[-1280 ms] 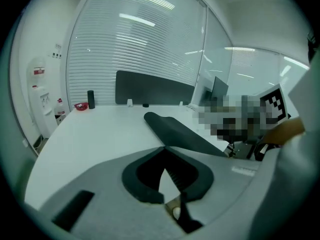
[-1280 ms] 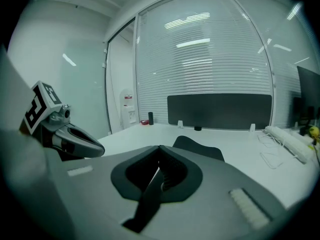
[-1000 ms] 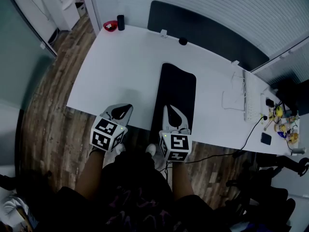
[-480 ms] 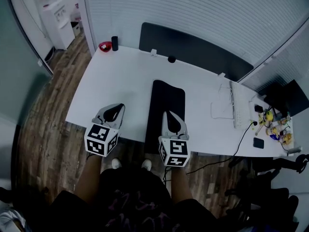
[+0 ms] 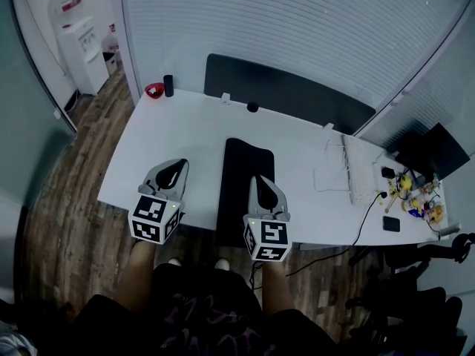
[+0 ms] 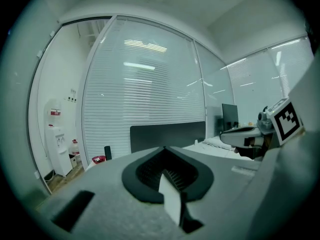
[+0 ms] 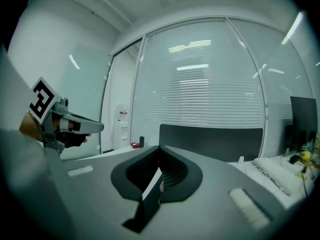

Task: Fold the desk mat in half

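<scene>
Comparing frames, we note the left gripper (image 5: 177, 166) and right gripper (image 5: 261, 182) have risen over the surface (image 5: 185, 132), fingers closed and empty, mat (image 5: 249, 162) ungripped: no fold is under way.

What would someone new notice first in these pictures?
A long black desk mat lies down the middle of the white desk. Near its front end, the left gripper and right gripper, each bearing a black-and-white marker cube, are held shut and empty.
</scene>
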`<state>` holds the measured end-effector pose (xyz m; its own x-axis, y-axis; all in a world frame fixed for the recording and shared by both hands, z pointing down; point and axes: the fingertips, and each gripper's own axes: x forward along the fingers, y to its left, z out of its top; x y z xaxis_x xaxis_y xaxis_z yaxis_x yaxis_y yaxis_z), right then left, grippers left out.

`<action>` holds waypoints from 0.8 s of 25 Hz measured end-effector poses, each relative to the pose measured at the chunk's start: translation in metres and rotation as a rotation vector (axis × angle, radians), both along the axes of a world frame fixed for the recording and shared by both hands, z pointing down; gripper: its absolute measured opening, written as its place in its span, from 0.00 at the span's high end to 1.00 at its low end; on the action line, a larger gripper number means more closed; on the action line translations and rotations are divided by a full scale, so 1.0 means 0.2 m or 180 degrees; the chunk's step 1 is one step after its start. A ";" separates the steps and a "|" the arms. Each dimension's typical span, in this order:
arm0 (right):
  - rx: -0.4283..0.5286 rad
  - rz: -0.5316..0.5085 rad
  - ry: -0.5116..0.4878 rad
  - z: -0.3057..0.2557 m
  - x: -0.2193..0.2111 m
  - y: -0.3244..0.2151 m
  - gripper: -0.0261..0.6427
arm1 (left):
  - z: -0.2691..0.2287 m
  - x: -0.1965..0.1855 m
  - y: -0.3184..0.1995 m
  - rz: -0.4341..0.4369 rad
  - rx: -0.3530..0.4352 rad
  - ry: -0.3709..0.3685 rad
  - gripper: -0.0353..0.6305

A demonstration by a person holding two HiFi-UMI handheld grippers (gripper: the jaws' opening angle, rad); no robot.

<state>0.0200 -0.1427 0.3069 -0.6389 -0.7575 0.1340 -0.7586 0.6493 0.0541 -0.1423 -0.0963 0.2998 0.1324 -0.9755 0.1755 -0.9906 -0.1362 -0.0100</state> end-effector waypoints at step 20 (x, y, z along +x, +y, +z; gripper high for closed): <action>0.0028 0.0049 -0.0033 0.00 0.00 -0.02 0.95 | -0.02 -0.02 -0.04 0.0068 0.0152 0.0100 0.95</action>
